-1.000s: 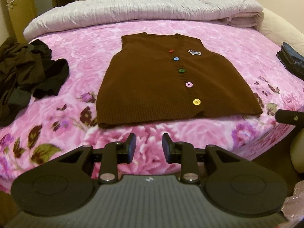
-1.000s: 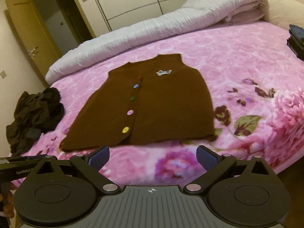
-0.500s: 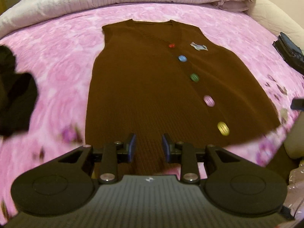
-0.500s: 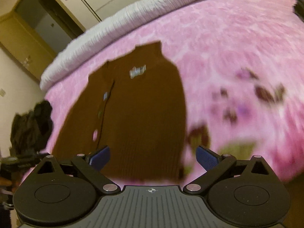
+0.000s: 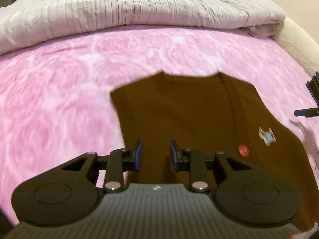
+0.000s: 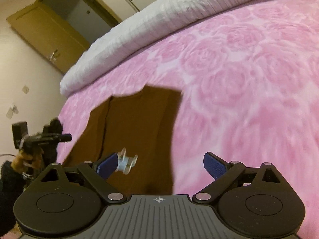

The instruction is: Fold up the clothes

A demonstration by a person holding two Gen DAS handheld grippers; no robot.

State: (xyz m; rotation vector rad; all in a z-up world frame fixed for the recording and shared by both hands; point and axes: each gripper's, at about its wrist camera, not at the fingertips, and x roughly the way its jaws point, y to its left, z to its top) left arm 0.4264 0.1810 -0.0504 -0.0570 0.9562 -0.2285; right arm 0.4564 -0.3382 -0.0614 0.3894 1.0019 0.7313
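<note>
Two grippers above brown vest [image 5: 189,115]: left gripper [image 5: 155,155] jaws parted, empty; right gripper [image 6: 160,166] jaws spread wide; no legible writing.

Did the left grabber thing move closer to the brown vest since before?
Yes. The left gripper has travelled forward over the brown vest, towards its shoulders and the folded grey quilt. Earlier it hung short of the vest's hem.

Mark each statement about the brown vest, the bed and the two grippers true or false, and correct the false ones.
1. The brown vest lies flat on the pink floral bedspread. True.
2. The right gripper is clamped on the vest. False: its jaws stand wide apart, holding nothing.
3. A pale quilt lies beyond the vest. True.
4. The left gripper holds a button. False: nothing is between its jaws; the red button lies beside it.
</note>
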